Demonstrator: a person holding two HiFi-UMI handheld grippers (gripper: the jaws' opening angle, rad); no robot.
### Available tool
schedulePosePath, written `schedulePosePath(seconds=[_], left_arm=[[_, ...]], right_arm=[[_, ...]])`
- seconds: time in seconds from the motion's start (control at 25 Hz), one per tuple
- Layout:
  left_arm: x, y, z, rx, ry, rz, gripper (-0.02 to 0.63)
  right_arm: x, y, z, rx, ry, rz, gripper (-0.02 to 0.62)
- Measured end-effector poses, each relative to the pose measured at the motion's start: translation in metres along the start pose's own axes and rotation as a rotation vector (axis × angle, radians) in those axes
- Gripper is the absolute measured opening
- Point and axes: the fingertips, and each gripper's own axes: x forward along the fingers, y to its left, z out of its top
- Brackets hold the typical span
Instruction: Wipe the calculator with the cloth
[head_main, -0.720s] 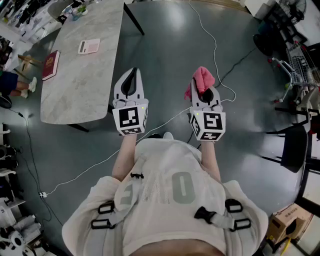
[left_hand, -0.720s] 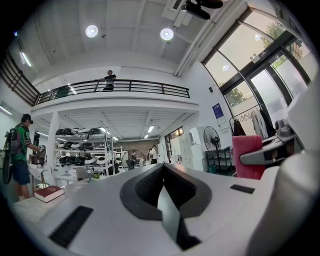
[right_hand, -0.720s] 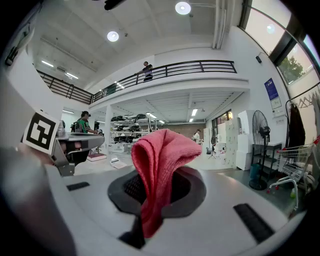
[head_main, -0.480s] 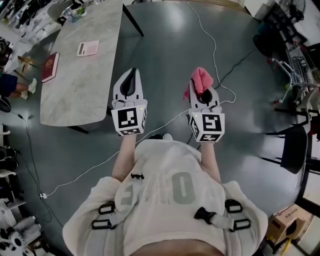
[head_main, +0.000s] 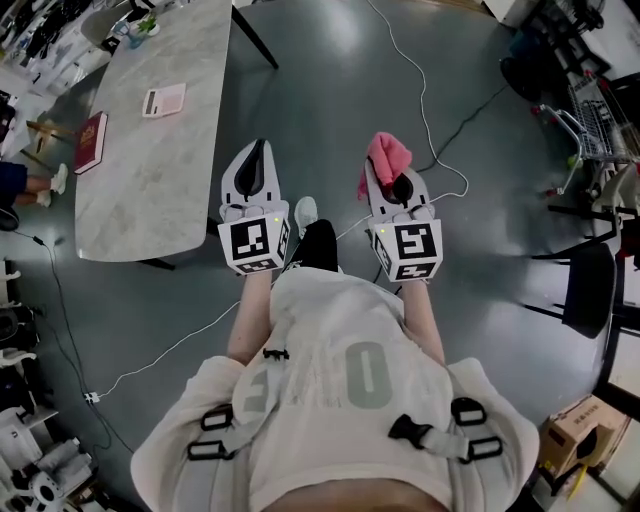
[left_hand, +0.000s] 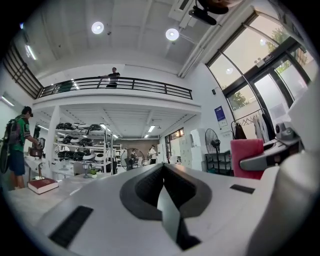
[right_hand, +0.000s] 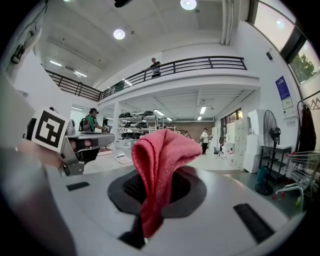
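Observation:
A pink cloth sticks up out of my right gripper, whose jaws are shut on it; in the right gripper view the cloth stands folded between the jaws. My left gripper is held level beside it, shut with nothing in it; in the left gripper view its jaws meet. The calculator, pale with a pinkish face, lies on the marble table far ahead to the left; it also shows small in the right gripper view. Both grippers hang over the floor, well short of the table.
A dark red book lies near the table's left edge. A white cable and a black one run across the grey floor. A black chair and a metal rack stand to the right; people stand in the background.
The person has stepped forward, one foot now showing between the grippers. Both grippers keep their pose, and the table and calculator sit slightly further left in the head view.

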Motion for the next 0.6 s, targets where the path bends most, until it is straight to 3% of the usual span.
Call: schedulePosePath(seconds=[0.24, 0.6], left_arm=[[0.037, 0.005, -0.008, 0.028, -0.010, -0.020, 0.021], [0.106, 0.027, -0.024, 0.009, -0.007, -0.021, 0.021]], right_arm=[[0.018, -0.010, -0.007, -0.033, 0.023, 0.008, 0.054], [0.070, -0.040, -0.003, -0.056, 0.049, -0.013, 0.054]])
